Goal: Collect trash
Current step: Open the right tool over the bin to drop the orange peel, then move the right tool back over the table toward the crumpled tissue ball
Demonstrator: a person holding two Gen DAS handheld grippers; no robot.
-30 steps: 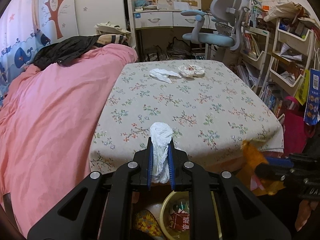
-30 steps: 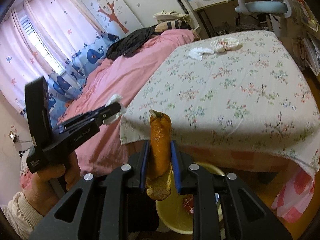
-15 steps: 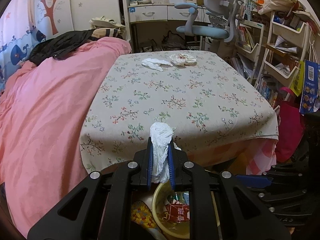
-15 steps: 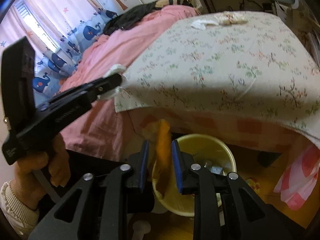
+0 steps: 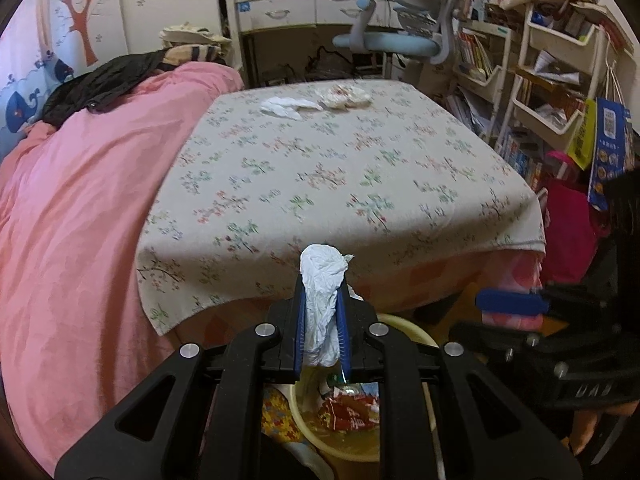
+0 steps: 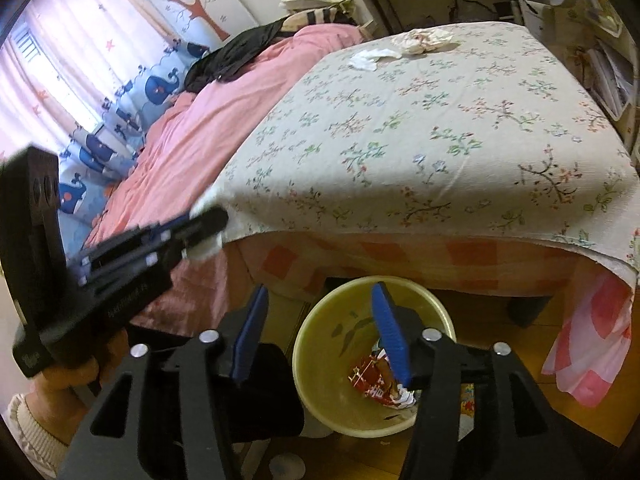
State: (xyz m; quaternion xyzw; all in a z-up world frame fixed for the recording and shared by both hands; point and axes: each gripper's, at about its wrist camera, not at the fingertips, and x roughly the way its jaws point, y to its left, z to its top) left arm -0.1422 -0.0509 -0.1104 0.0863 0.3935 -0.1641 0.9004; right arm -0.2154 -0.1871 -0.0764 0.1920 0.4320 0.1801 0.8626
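Observation:
My left gripper (image 5: 321, 312) is shut on a crumpled white tissue (image 5: 322, 292) and holds it above the near rim of the yellow trash bin (image 5: 404, 326). My right gripper (image 6: 320, 328) is open and empty above the same bin (image 6: 316, 344), which holds a red wrapper (image 6: 370, 380). The left gripper also shows in the right wrist view (image 6: 200, 228) with the tissue at its tip. On the far side of the floral tablecloth lie a white tissue (image 5: 286, 107) and a crumpled stained wrapper (image 5: 344, 95).
The floral-clothed table (image 5: 340, 184) stands just past the bin. A pink quilt (image 5: 72, 200) covers the bed at left. An office chair (image 5: 404, 36) and cluttered shelves (image 5: 552, 80) stand at the back and right. A pink bag (image 5: 568, 232) hangs at right.
My right gripper carried an orange peel down over the bin and opened; the peel is gone from its jaws. My left gripper moved toward the bin, still holding the tissue.

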